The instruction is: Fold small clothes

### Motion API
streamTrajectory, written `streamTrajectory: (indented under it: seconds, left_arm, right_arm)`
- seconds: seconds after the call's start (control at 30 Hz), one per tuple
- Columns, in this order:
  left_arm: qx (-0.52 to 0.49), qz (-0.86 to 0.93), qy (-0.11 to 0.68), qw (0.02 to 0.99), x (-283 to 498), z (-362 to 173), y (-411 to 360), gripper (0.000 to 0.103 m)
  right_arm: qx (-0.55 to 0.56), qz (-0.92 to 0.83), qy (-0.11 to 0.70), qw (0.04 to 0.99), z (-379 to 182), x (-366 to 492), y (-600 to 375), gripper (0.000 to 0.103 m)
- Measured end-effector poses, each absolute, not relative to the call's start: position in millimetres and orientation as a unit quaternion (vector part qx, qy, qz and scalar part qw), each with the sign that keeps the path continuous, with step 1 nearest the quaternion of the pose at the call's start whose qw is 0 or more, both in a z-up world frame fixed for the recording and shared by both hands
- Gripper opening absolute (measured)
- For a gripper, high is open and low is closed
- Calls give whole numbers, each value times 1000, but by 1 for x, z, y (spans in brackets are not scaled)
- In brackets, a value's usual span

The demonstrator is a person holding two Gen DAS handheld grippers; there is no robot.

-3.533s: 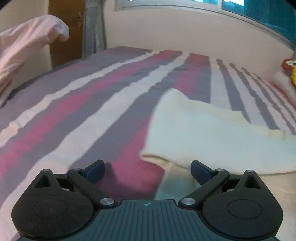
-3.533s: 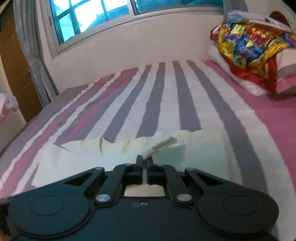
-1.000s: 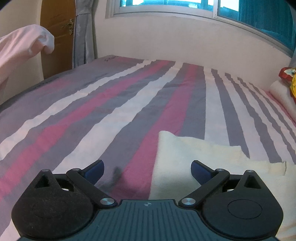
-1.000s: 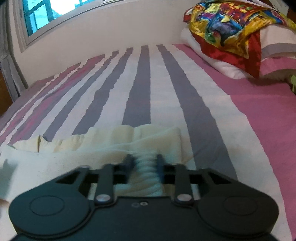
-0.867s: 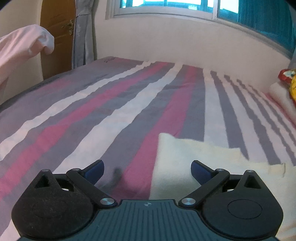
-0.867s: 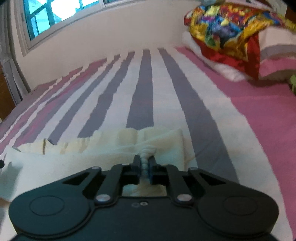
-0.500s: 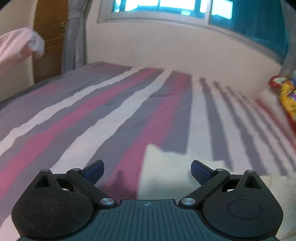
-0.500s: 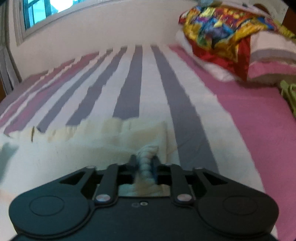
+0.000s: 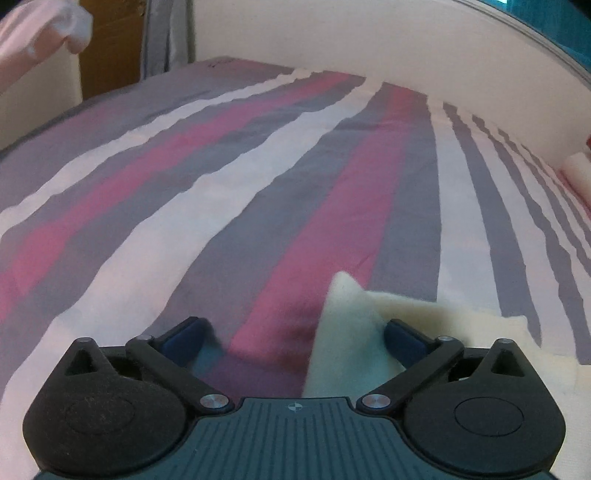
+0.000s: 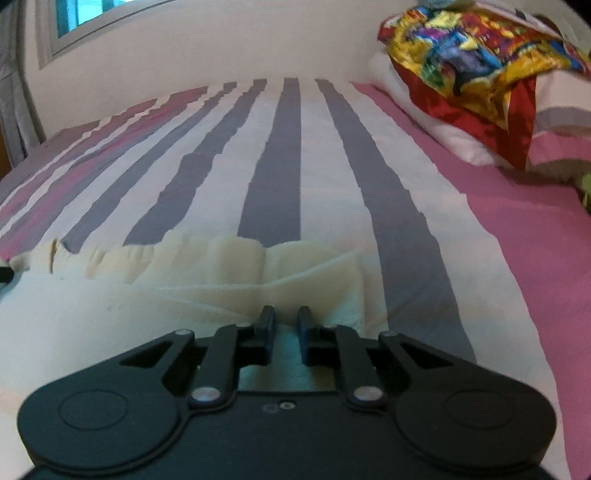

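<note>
A cream garment [image 10: 184, 295] lies flat on the striped bed, its ruffled edge on the far side. My right gripper [image 10: 286, 317] sits low over the garment's right part. Its jaws are closing, a narrow gap remains, and a fold of the cream cloth is pinched between them. In the left wrist view the garment's pointed corner [image 9: 347, 317] rises between my left gripper's [image 9: 291, 326] widely open fingers, close to the right finger [image 9: 402, 336] and not gripped.
The striped bedsheet [image 9: 258, 184] stretches ahead to a white wall. Pillows with a colourful cloth [image 10: 480, 55] are piled at the far right. A pink garment [image 9: 33, 33] hangs at the upper left beside a wooden door [image 9: 110, 44].
The left gripper has moved in over the garment's corner, which now stands between its open fingers. The right gripper's jaws widened briefly on the bunched cloth and narrowed again.
</note>
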State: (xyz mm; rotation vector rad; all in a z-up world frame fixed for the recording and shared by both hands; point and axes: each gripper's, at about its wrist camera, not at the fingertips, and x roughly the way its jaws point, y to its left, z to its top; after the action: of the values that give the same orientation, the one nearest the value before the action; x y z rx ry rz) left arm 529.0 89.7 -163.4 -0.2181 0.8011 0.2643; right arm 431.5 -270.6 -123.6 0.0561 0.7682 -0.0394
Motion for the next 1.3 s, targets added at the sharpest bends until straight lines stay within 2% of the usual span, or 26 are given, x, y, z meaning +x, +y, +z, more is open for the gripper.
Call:
streamTrajectory:
  seconds: [0.07,0.1,0.13,0.2,0.27,0.33,0.47,0.57,0.67,0.87,1.07,1.2,1.3]
  left_arm:
    - [-89,121,386,910,510,-160,88,103]
    - [-84,115,385,912,501,-159,86,103]
    - [-77,110,386,913,491,-159,85,103]
    - [-73,104,382,915,469,-158,86,103]
    - [-68,101,384,915,452,-157,85,103]
    - [-56,99,387,915,438,-158,81,103]
    - [-42,101,389,915,423,-158,78,103]
    - [-99,128,397,904,424,-150,92,103]
    - [-131,152,355,913,418,-130,107,103]
    - [-93,99,338,931,407,-117,94,103]
    - [-61,89,364,925,453,-145,68,103]
    - [-138,164,371,903,488,-159,109,103]
    - [-119,184,367,904,493,-158,116,103]
  right_arm:
    - [26,-19,378,925,-115,426,-269,14]
    - [27,-14,368,929,-107,419,-269,20]
    - [22,-2,352,936,-101,408,-265,21]
    - [-2,7,341,940,-98,389,-257,19]
    - [-15,6,374,927,-112,383,-254,19]
    - [-24,2,374,927,-120,377,-255,19]
    - [13,-4,367,930,-103,367,-255,20]
    - [-22,-12,390,920,-114,363,-251,21]
    - [15,0,388,921,-98,350,-253,22]
    - [4,13,364,931,-87,340,-252,24]
    - [13,18,362,932,-100,360,-246,23]
    - [16,22,363,931,-110,364,-247,23]
    - [16,26,359,933,-114,364,-249,23]
